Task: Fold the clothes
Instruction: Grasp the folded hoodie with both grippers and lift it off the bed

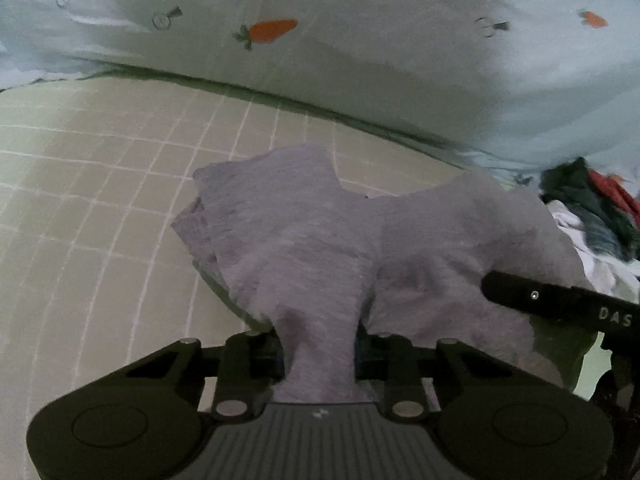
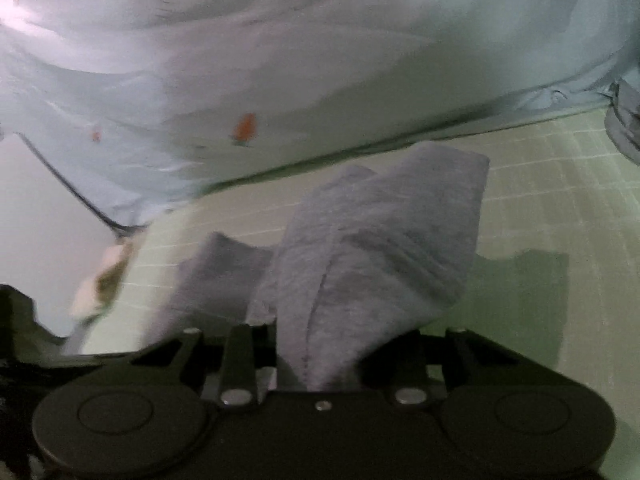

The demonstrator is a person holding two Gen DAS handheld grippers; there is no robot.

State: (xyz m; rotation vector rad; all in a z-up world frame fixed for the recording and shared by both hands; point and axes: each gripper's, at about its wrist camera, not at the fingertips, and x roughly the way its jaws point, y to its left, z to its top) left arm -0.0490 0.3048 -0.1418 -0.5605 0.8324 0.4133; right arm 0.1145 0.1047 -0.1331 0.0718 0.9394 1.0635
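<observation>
While a pale quilt with carrot prints (image 1: 360, 40) fills the field from 10 to 2 o'clock, a green checked sheet (image 1: 100, 200) spreads beneath it. Centre: grey garment (image 1: 320, 232), raised off the sheet. Left gripper (image 1: 320, 356), at 6 o'clock, jaws closed on a bunched neck of the cloth. Right gripper (image 2: 320, 360), likewise clamped on another fold. Heap of other clothes (image 1: 592, 216) at 3 o'clock.

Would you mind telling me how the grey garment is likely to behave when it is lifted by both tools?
Likely floppy: the grey garment bunches and droops from the left tool. Probably light, since the right tool holds a thin pinch. It may sag between them toward the checked sheet.
</observation>
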